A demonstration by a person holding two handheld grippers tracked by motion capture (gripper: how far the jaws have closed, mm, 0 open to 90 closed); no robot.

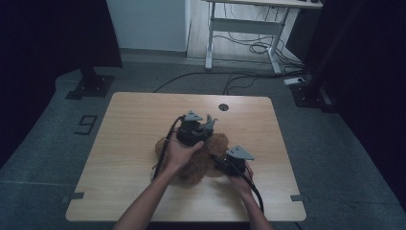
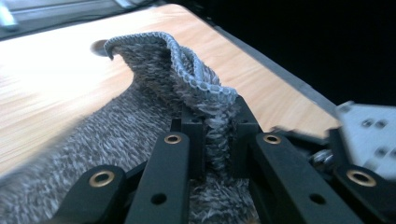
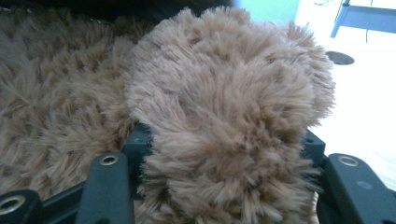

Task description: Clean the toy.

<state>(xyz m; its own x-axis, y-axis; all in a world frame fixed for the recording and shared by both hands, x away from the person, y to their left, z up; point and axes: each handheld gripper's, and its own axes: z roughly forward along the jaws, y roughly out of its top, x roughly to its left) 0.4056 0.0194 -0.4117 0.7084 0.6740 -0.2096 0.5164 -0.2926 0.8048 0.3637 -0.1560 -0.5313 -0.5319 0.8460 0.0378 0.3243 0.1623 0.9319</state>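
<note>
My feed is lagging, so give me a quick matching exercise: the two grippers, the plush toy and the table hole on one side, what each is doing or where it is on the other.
1. left gripper
2. right gripper
3. brown plush toy
4. round hole

A. far part of the tabletop
B. pinching grey knit fabric
C. jaws around brown fur
D. middle of the table, between both hands

Pairs: 1-B, 2-C, 3-D, 4-A

Plush toy (image 1: 198, 160) mid-table (image 1: 124, 143), left claw (image 1: 209, 122) behind it, right claw (image 1: 221, 162) at its right
</note>
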